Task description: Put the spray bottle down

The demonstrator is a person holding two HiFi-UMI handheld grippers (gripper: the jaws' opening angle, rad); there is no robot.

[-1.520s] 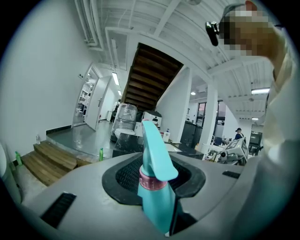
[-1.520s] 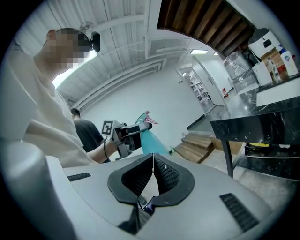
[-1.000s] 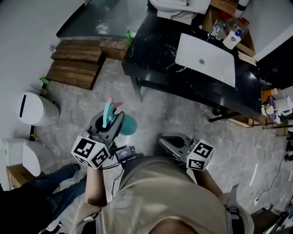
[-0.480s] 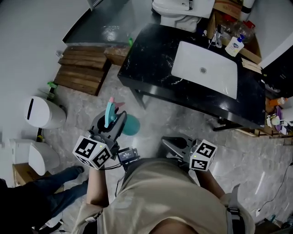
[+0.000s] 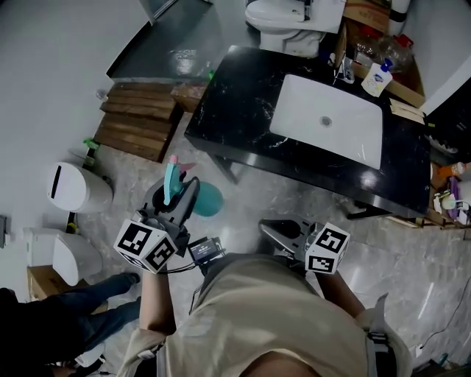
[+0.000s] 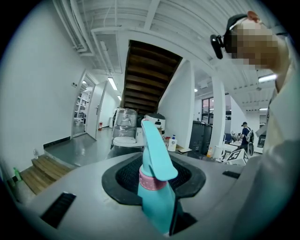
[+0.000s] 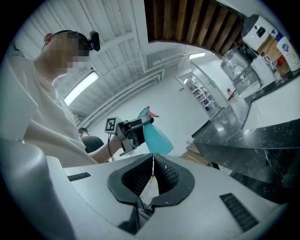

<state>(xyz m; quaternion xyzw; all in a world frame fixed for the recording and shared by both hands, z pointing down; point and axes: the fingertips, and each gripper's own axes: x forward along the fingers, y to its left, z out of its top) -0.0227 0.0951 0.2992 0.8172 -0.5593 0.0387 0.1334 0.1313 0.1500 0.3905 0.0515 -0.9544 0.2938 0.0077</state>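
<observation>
Head view: left gripper (image 5: 179,197) sits centre-left of the frame, over the grey floor (image 5: 294,199). It pinches the teal spray bottle (image 5: 208,199). The trigger head lies to the left of the gripper body and the round bottle body sticks out to its right.

Left gripper view: the pads clamp the spray bottle at the neck, about the pink collar. The nozzle rises toward upper centre of the frame.

The spray bottle is in the air, touching neither floor nor worktop.

The right gripper (image 5: 269,227) is at lower centre, right of the left one and apart from it. Right gripper view: its pads are pressed together with nothing between them. The teal bottle and left gripper show beyond, centre-left of that frame.

The black worktop (image 5: 235,110) fills the upper right of the head view, with a white sink (image 5: 327,118) set in it. A soap bottle (image 5: 377,77) stands at the sink's upper right corner. Worktop and spray bottle are well apart.

- Upper centre: white toilet (image 5: 291,18).
- Upper left: wooden steps (image 5: 136,121).
- Left edge: white bin (image 5: 77,188).
- Lower left: a second person (image 5: 59,331) in dark clothes.
</observation>
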